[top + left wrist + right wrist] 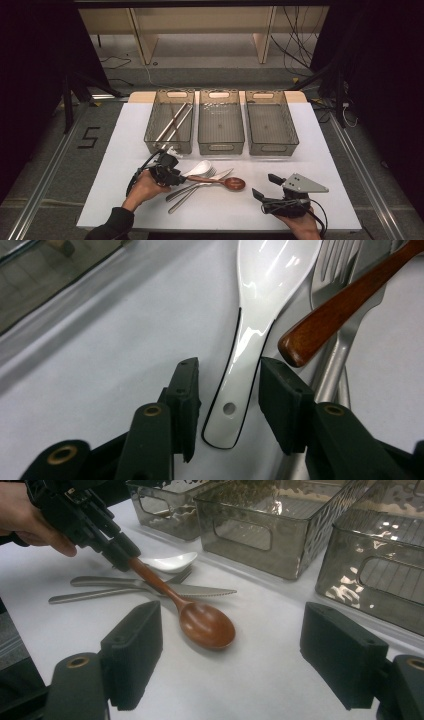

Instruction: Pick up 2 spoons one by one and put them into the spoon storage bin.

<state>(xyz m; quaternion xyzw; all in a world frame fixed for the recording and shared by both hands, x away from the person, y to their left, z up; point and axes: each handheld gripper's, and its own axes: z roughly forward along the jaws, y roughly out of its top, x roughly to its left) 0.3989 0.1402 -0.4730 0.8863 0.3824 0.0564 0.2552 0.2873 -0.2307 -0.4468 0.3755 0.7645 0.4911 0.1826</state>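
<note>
A white ceramic spoon (260, 305) lies on the white table, its handle between the jaws of my left gripper (229, 372). The pads stand a little off the handle on both sides, so the gripper is open. Beside the handle lie a brown wooden spoon (340, 310) and a metal fork (332, 270). In the high view the left gripper (175, 177) sits at the left end of the cutlery pile, by the white spoon (200, 167) and wooden spoon (232, 183). My right gripper (264, 185) rests open and empty near the front right; its jaws (235, 617) face the wooden spoon (205, 625) and a serrated knife (200, 591).
Three smoky translucent bins stand in a row at the back: the left bin (150, 127) holds metal chopsticks (175, 120), while the middle bin (221, 147) and right bin (272, 148) look empty. Dark floor surrounds the table's edges.
</note>
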